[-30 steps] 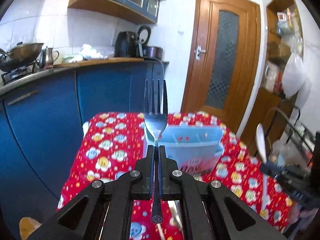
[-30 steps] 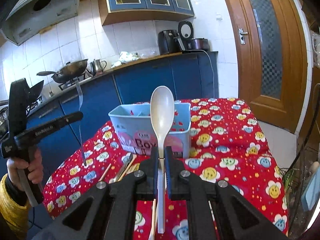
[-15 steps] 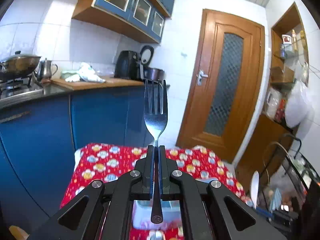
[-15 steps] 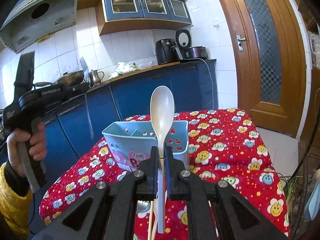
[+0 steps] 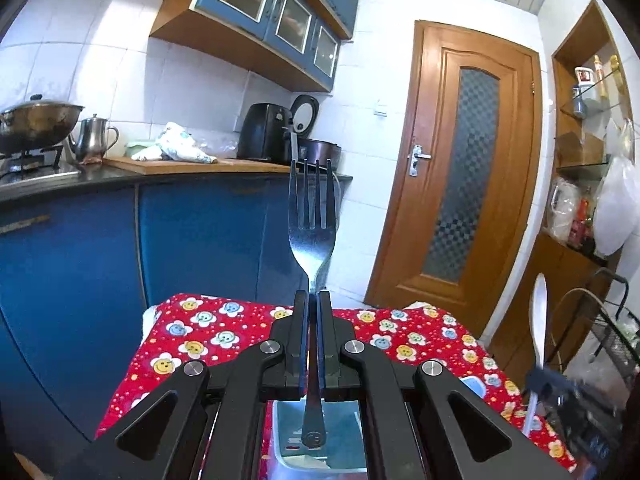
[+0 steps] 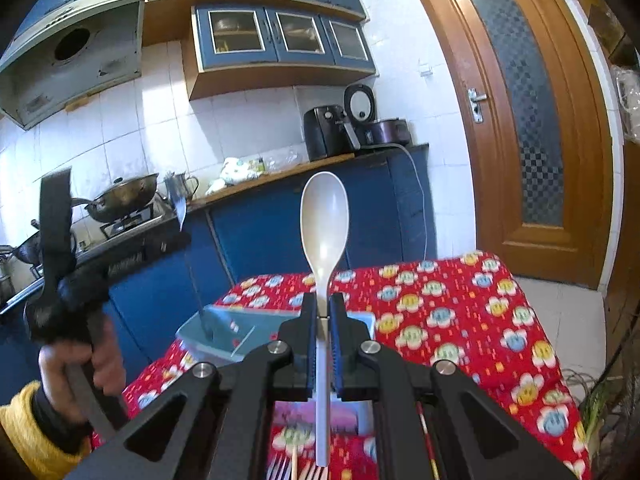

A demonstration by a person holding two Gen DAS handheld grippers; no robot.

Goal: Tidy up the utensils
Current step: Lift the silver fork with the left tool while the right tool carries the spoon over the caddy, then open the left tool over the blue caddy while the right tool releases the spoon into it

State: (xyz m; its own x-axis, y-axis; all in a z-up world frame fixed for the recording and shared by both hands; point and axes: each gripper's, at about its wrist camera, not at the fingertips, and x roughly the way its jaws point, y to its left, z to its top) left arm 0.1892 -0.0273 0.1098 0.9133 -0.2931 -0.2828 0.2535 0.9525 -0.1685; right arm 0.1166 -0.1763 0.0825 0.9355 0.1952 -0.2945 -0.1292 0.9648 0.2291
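So a metal fork is clamped upright by the left gripper, tines up, with its handle end hung right over the light blue utensil caddy on the red flowered tablecloth. A white plastic spoon is pinched bowl-up in the right gripper, just beside the caddy.

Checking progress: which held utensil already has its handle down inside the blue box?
The fork in the left gripper; its handle dips into the blue box. The white spoon stays outside it.
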